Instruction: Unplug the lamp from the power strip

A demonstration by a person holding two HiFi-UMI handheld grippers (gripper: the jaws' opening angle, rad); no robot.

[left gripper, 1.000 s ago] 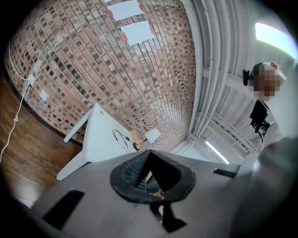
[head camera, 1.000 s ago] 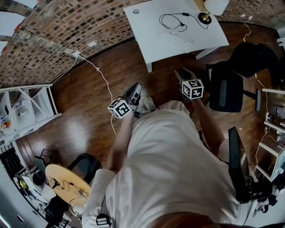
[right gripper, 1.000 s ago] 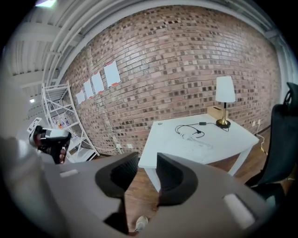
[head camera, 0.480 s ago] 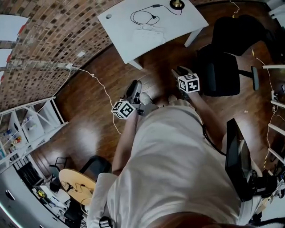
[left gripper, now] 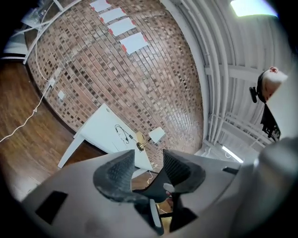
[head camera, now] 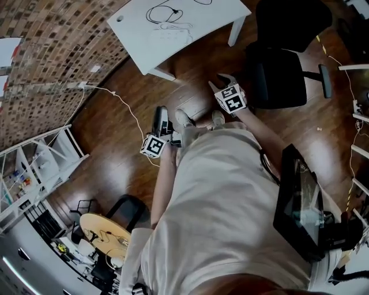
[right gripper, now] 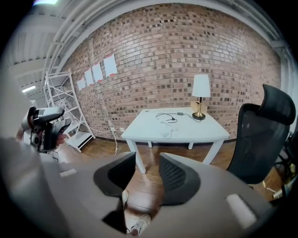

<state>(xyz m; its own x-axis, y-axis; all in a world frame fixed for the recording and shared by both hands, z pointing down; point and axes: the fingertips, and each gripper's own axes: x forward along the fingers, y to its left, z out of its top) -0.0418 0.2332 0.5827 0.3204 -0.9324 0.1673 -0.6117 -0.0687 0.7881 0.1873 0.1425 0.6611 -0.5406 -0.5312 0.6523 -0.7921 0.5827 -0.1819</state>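
A lamp (right gripper: 201,95) with a white shade and brass base stands at the far right corner of a white table (right gripper: 186,135). Its black cord (right gripper: 167,116) loops across the top toward a white power strip (right gripper: 165,131). In the head view the table (head camera: 190,40), cord (head camera: 164,11) and strip (head camera: 170,36) sit at the top edge, the lamp cut off. My left gripper (head camera: 159,115) and right gripper (head camera: 222,80) hang over the wooden floor, well short of the table. Both have just been opening and are open, left gripper (left gripper: 146,165) and right gripper (right gripper: 147,169), nothing between the jaws.
A black office chair (head camera: 282,75) stands right of the table, close to my right gripper. A white cable (head camera: 130,112) trails over the floor from the brick wall. White shelving (head camera: 34,167) is at the left, a round wooden table (head camera: 104,233) behind. My shoes (head camera: 184,118) are below.
The table has slid toward the top left of the head view and the lamp has left the picture. My right gripper has moved up and left; the left one has shifted slightly down.
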